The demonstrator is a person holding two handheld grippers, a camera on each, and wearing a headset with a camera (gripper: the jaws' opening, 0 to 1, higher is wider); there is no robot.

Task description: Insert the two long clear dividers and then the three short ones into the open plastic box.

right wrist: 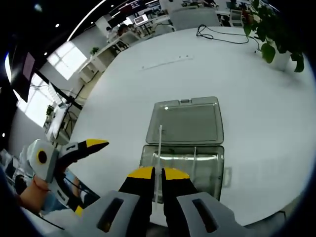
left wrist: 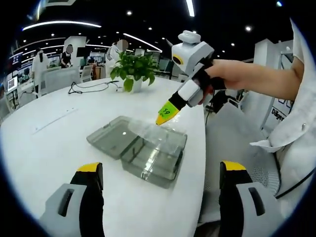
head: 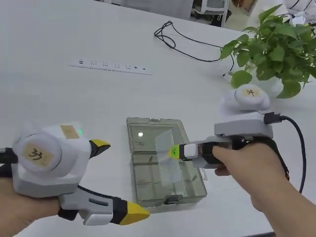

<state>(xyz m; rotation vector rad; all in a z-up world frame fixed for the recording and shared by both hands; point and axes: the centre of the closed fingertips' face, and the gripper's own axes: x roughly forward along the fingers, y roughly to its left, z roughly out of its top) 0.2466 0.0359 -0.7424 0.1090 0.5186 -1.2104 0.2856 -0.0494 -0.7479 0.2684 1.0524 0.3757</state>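
Divider goes to the box: a person holds a clear divider (head: 165,140) over the open plastic box (head: 134,173) on a white worktop (head: 74,103). The right gripper (right wrist: 153,173) has its jaws pressed together on the divider's near edge. The sheet stands upright and reaches out across the box's base, which lies nearer the person than the opened lid (head: 148,129). Whether the sheet's lower edge already touches the base cannot be told.

The left gripper (head: 118,178) hovers beside the box with jaws wide apart, holding nothing and touching neither base nor lid. A thin line crossing the base in the right gripper view may be 1 divider already seated or a moulded rib.

The task looks to be at an early stage. Nothing steadies the box, so a push from the divider could slide it across the smooth worktop. Pinched at 1 edge only, the thin sheet could swivel in the jaws and come down skewed. Clear plastic against clear plastic also makes the slots hard to pick out, so the divider could end up off its groove or bowed.
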